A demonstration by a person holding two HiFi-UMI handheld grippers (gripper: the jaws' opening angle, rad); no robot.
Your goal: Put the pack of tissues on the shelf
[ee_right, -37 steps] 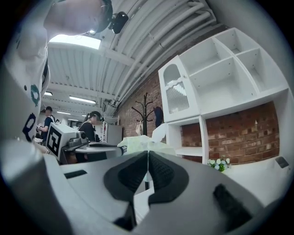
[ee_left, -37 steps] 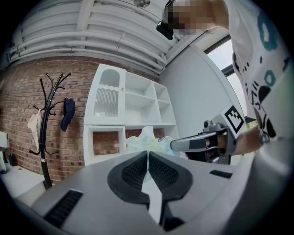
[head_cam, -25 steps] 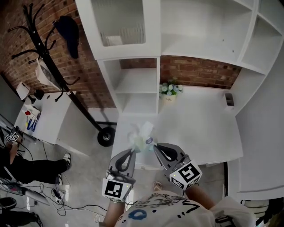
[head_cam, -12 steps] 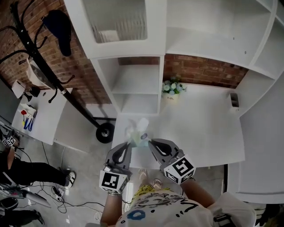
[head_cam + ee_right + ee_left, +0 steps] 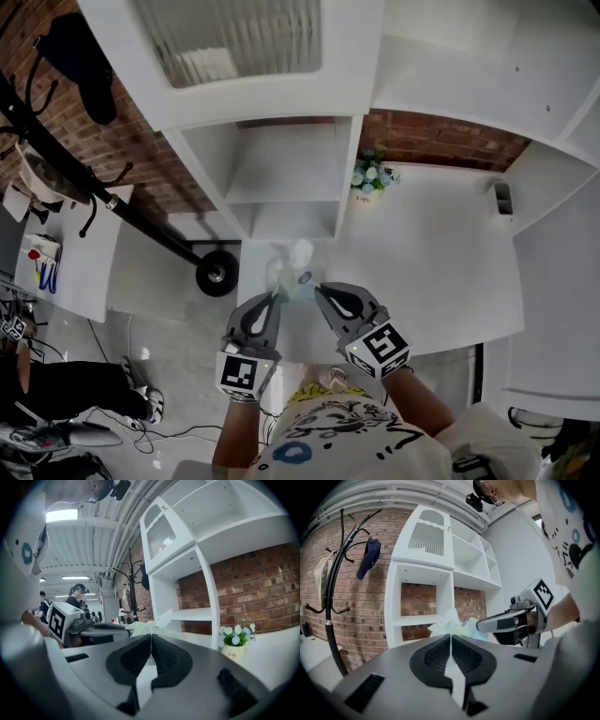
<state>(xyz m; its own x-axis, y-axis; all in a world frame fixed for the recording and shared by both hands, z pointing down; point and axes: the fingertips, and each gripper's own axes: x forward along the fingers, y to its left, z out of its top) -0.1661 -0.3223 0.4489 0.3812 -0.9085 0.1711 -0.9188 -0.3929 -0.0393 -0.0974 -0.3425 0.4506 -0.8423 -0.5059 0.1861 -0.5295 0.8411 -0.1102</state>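
Jaws of the left tool (image 5: 451, 634) are pressed together with only a thin line between them, and a pale edge of the pack of tissues (image 5: 459, 623) is nipped at their tips. The right tool (image 5: 151, 634) stands the same way in its own view: jaws closed tight, pinching the opposite end of the pack of tissues (image 5: 144, 628).

From the head view, the left tool (image 5: 276, 296) and the right tool (image 5: 319, 289) point forward and slightly inward, and the pack of tissues (image 5: 292, 272) hangs between their tips. It is held up in the air over the near left corner of the white desk (image 5: 422, 253), in front of the lower open compartments of the white shelf (image 5: 281, 159). It touches neither the desk nor the shelf. A loose white sheet sticks up from the top of the pack.

Each tool shows in the other's view. The right tool (image 5: 487, 622) reaches in from the right side of the left gripper view, and the left tool (image 5: 110, 629) comes in from the left side of the right gripper view.

A small pot of blue and white flowers (image 5: 372, 180) stands on the desk against the brick wall (image 5: 441, 141), just beside the shelf's right upright and well apart from the pack. To the left of the shelf a black coat stand (image 5: 94, 187) leans across the picture, with a dark cap (image 5: 80, 52) hanging from it.
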